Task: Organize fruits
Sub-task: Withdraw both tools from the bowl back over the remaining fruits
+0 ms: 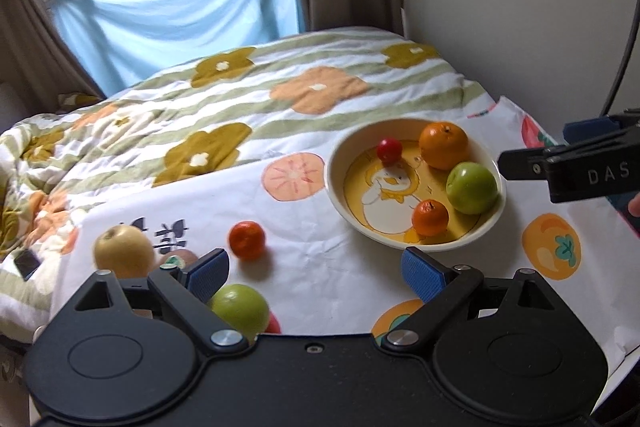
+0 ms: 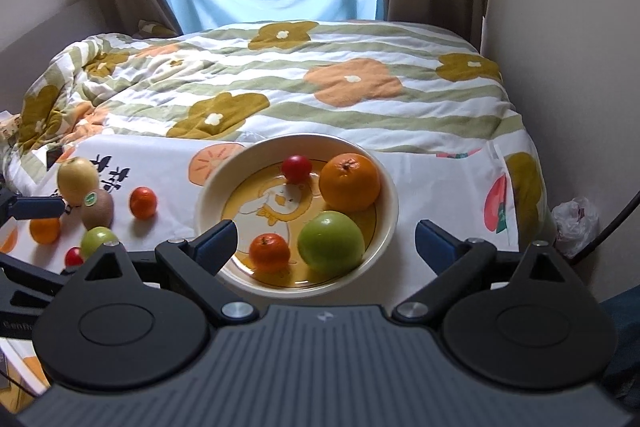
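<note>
A cream bowl (image 1: 333,183) (image 2: 210,197) with a duck picture holds a large orange (image 2: 350,182), a green apple (image 2: 330,242), a mandarin (image 2: 269,252) and a small red fruit (image 2: 296,169). My right gripper (image 2: 325,233) hangs open just above the bowl's near side, its pads touching nothing. Left of the bowl, a mandarin (image 1: 247,239), a yellow apple (image 1: 123,251), a kiwi (image 1: 176,259) and a second green apple (image 1: 239,307) lie on the fruit-print cloth (image 1: 320,267). My left gripper (image 1: 314,263) is open and empty above them.
Another orange (image 2: 45,230) and a small red fruit (image 2: 74,255) lie at the cloth's near left. A flowered quilt (image 2: 320,87) covers the bed behind. A wall runs along the right, with a plastic bag (image 2: 576,223) on the floor. A dark phone (image 1: 26,265) lies on the quilt.
</note>
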The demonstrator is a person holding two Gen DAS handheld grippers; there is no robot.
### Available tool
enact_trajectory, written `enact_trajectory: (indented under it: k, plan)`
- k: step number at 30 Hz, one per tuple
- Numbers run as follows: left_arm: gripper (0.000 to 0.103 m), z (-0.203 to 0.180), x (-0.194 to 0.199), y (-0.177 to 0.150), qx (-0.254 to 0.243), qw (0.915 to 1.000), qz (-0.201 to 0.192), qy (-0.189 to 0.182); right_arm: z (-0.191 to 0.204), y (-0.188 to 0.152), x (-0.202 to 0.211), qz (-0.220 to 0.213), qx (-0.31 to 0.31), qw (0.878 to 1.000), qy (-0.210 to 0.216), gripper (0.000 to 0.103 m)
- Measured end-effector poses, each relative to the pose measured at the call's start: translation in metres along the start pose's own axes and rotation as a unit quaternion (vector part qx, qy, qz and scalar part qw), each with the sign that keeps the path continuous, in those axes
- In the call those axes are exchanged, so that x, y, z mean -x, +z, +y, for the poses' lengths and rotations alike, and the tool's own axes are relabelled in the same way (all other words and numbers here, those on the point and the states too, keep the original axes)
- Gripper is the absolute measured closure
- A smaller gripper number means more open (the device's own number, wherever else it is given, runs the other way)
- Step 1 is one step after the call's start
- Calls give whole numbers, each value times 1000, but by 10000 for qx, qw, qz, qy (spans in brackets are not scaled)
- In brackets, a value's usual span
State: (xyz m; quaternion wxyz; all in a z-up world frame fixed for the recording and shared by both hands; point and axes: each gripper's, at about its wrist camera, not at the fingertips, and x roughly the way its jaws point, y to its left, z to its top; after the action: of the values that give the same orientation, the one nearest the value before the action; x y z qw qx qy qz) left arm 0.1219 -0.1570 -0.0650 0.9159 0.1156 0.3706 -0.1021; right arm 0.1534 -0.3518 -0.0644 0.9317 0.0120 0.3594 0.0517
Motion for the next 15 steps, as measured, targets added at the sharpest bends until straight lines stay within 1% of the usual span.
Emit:
enact_trajectory:
  k: [7, 11, 15]
  plan:
    - [7, 11, 36, -12, 279, 9988, -140, 364, 10, 1, 26, -37, 113, 9997, 203, 0]
    - [7, 20, 52, -21, 445, 9970, -93, 627, 23, 0, 38, -141, 271, 9989, 349, 0]
    - [7, 36, 67, -32, 627, 9942, -81, 865, 38, 2, 45, -143, 353, 9979, 519, 0]
